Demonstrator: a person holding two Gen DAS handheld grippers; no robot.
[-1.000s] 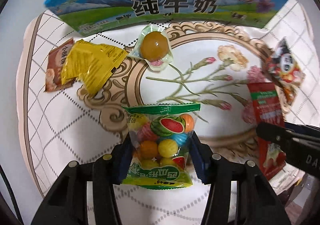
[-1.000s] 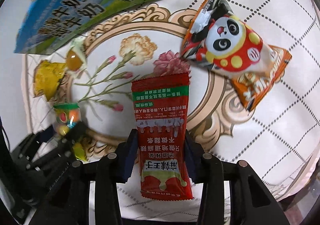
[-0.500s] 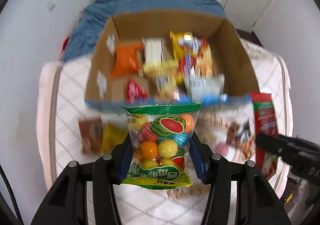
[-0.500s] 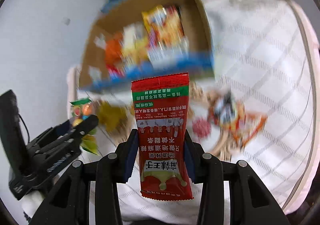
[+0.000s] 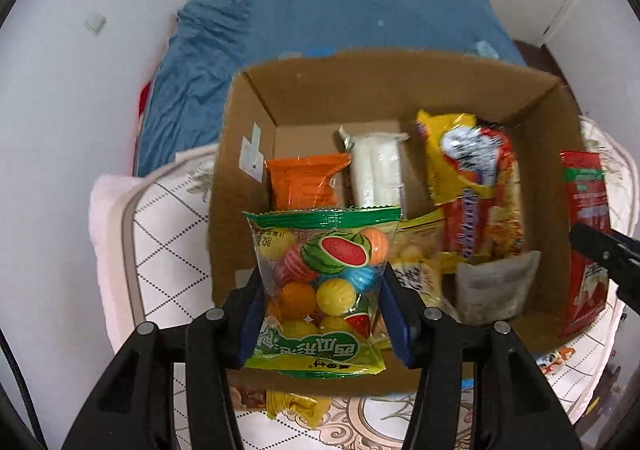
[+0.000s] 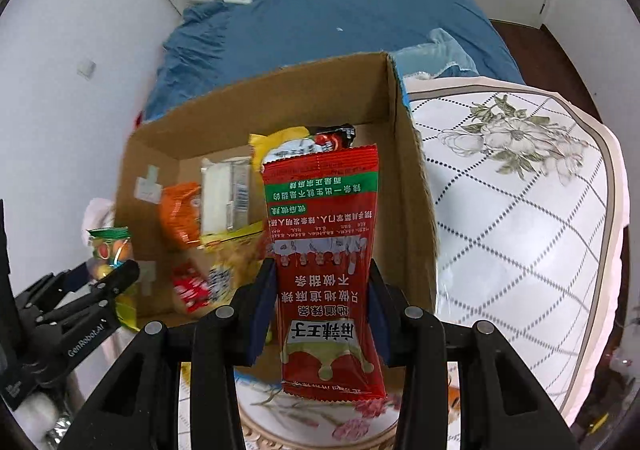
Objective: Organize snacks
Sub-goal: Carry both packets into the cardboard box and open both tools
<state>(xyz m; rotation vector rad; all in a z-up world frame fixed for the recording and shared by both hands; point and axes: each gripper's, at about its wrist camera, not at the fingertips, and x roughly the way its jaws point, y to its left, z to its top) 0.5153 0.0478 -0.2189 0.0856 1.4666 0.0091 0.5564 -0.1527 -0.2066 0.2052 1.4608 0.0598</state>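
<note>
My left gripper is shut on a clear bag of fruit-shaped candies with a green top, held above the near wall of an open cardboard box. My right gripper is shut on a long red snack packet, held upright over the box's near right side. The box holds several snack packs: an orange one, a white one and a yellow-red one. The red packet shows at the right edge of the left wrist view; the candy bag shows at the left of the right wrist view.
The box stands on a white quilted cushion with a floral print. A yellow wrapper lies on the cushion below the box's near wall. A blue bedspread lies behind the box, with white walls to the left.
Both grippers have lifted away from the floral cushion with their packets and now sit over the open box. The loose snacks on the cushion have dropped out of view.
</note>
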